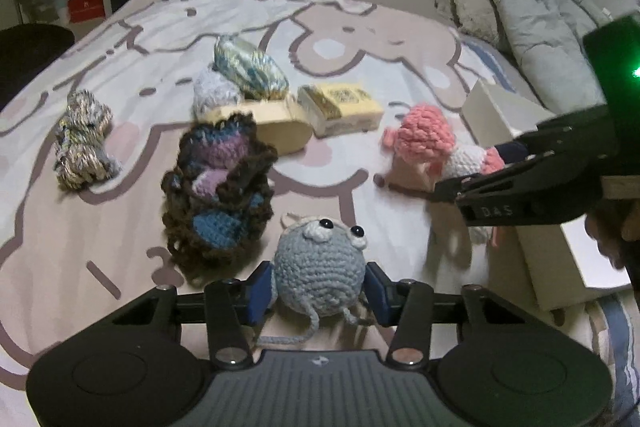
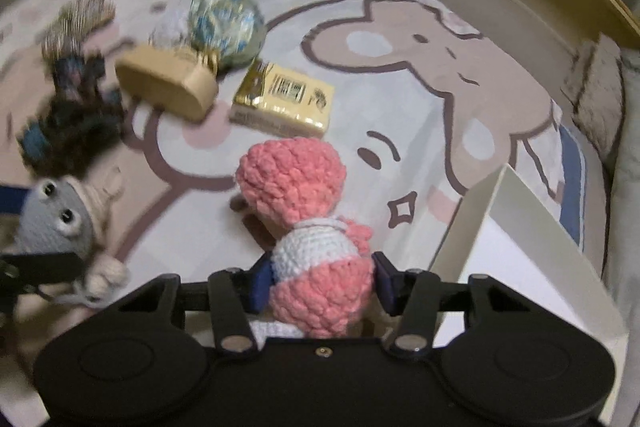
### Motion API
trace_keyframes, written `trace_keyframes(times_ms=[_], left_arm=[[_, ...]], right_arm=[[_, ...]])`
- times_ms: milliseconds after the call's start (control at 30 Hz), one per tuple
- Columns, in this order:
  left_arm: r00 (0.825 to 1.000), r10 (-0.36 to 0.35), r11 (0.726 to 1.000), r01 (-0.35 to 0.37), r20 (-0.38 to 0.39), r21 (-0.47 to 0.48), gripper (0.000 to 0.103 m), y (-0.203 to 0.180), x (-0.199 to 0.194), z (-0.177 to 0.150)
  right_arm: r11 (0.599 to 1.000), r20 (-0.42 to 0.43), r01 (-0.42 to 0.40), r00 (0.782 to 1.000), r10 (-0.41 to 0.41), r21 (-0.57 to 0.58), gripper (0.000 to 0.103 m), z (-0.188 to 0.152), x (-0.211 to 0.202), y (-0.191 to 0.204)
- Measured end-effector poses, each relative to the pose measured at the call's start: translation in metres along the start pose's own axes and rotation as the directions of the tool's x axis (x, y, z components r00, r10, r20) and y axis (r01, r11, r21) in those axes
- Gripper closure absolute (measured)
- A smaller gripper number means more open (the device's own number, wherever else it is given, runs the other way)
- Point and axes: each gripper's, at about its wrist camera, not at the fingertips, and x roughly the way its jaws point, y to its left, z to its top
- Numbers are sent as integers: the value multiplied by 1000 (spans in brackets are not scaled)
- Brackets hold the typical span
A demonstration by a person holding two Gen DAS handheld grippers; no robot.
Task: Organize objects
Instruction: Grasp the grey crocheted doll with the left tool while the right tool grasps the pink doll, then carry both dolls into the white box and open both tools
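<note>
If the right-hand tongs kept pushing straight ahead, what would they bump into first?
The pink and white crochet doll already sits between the right tongs, so that comes first. Beyond its head lies the yellow packet, though depth is hard to judge.

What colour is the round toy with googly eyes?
Pale blue-grey crochet toy, clearest in the left wrist view.

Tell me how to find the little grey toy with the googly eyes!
Look at the cartoon blanket on the bed. Near its front edge sits a round grey crocheted toy, between the left gripper's blue pads. Only it has bulging black eyes.
</note>
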Motion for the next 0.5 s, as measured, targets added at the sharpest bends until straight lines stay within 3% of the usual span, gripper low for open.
trace_keyframes(times_ms=[333,500], left_arm=[[996,-25,999,23,91,23,53,-5,-33,9],[993,-39,999,35,115,35,53,-7,-48,10]], right_arm=[[968,116,-85,992,58,238,51,-10,-72,-11],[951,156,-101,986,57,294,51,-24,-104,-15]])
